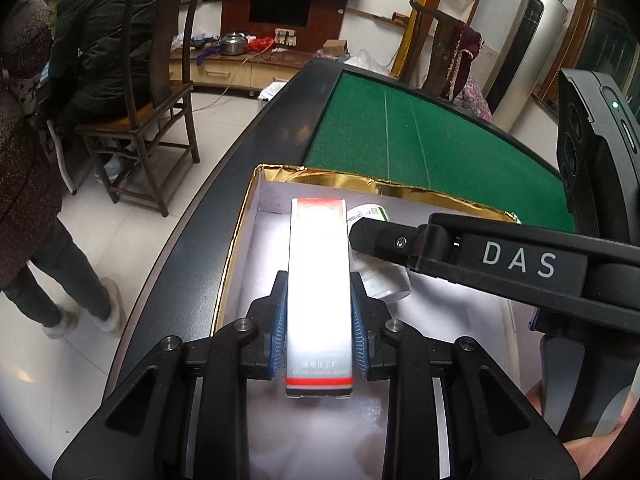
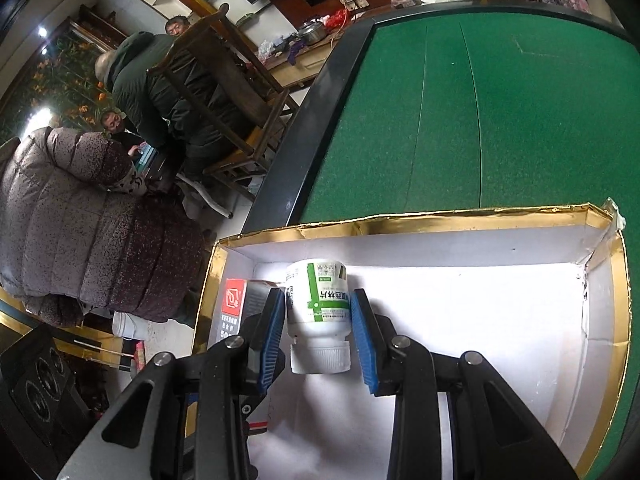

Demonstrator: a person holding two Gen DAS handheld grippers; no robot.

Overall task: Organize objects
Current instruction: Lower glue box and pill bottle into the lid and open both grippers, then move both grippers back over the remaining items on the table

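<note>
Long white carton with red end bands [image 1: 320, 280] — pinched in the left gripper [image 1: 320, 328] jaws — hangs over the gold-rimmed white tray [image 2: 520, 216] on the green felt table [image 2: 500, 100]; right gripper [image 2: 318, 338] jaws flank the white, green-labelled pill bottle [image 2: 318, 312] lying in it, pads close but contact unclear.

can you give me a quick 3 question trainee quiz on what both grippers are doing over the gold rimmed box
1. True or false: the left gripper is shut on the tall white carton with red bands.
2. What lies between the right gripper's blue pads? A) a steel pot B) the white plastic bottle with a green label C) nothing
3. Fill in: the gold-rimmed, white-lined cardboard box sits on a table topped with ____ felt.

Key: 1 true; 2 B; 3 green
</note>
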